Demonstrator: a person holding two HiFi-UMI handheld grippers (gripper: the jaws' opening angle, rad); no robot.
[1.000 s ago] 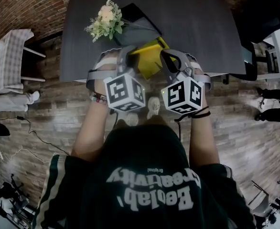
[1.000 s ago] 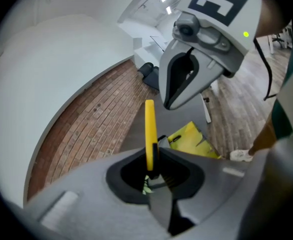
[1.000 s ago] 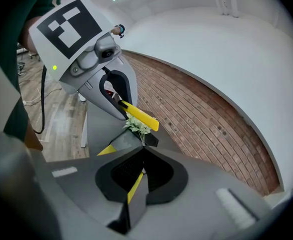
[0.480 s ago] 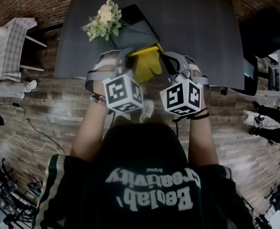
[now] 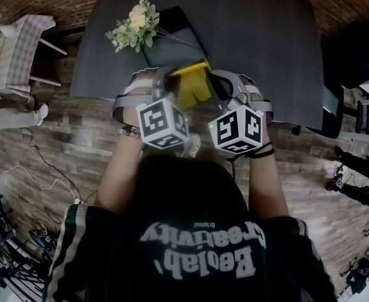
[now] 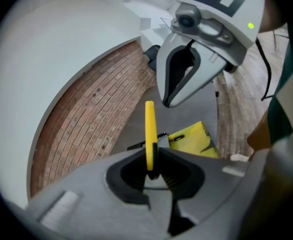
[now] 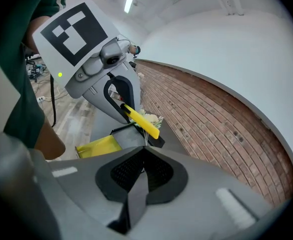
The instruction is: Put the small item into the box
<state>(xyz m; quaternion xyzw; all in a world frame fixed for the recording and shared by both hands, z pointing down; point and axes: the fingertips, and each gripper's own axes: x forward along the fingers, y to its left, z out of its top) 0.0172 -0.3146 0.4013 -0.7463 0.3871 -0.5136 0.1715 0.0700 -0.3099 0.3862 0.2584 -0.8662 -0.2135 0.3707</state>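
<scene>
The dark table (image 5: 260, 30) runs wide and bare ahead of both grippers, and its near edge passes beneath their bodies. Beyond the left gripper (image 6: 151, 160), off to its left, lie a flower bunch (image 5: 134, 25) and a dark flat case (image 5: 175, 39). The yellow box (image 6: 195, 140) sits just past its tips, on the side of the right gripper (image 7: 144, 156) (jaws pressed together, nothing between). The left jaws clamp the yellow strip (image 6: 150, 129), seen edge-on. Its long axis sticks out past the tips, slanting toward the right gripper's side.
</scene>
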